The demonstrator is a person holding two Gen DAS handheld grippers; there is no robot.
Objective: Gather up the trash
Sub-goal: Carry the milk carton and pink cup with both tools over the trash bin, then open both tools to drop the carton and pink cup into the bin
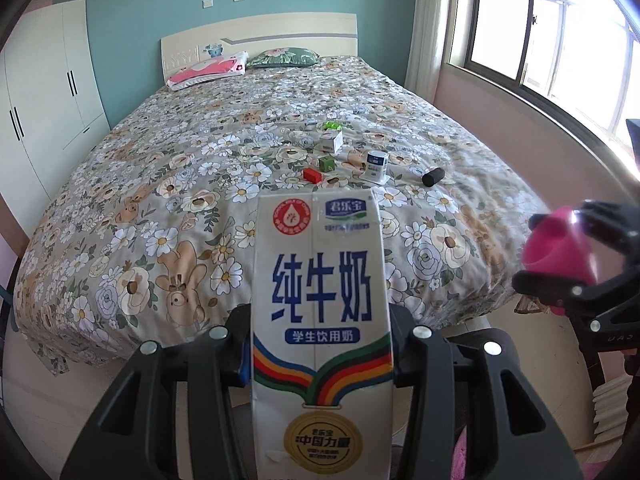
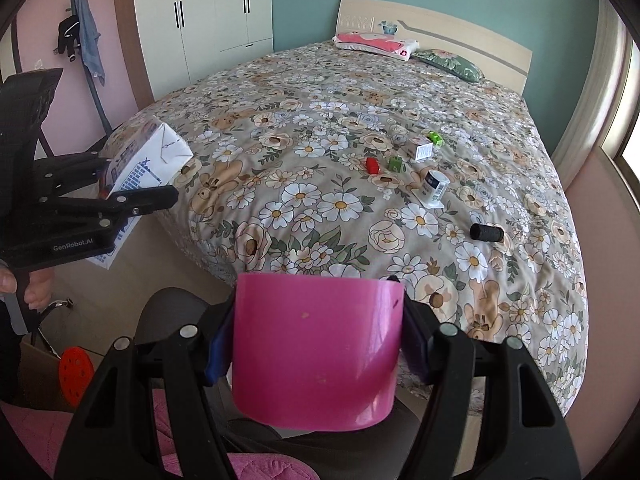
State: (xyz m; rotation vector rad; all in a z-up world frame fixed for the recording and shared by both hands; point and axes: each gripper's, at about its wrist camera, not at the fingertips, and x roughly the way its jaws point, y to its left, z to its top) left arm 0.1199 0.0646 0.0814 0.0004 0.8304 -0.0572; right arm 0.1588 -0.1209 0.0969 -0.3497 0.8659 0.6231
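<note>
My left gripper is shut on a white milk carton with blue Chinese lettering, held upright in front of the foot of the bed; it also shows in the right wrist view. My right gripper is shut on a pink cup, held off the bed's near corner; it also shows in the left wrist view. On the bed lie a red block, a green block, a small white box, a small white bottle and a black cylinder.
The bed has a floral cover, with two pillows at the headboard. A white wardrobe stands left, a window right. A dark chair with a pink cushion is below my right gripper. An orange perforated disc lies on a cardboard box.
</note>
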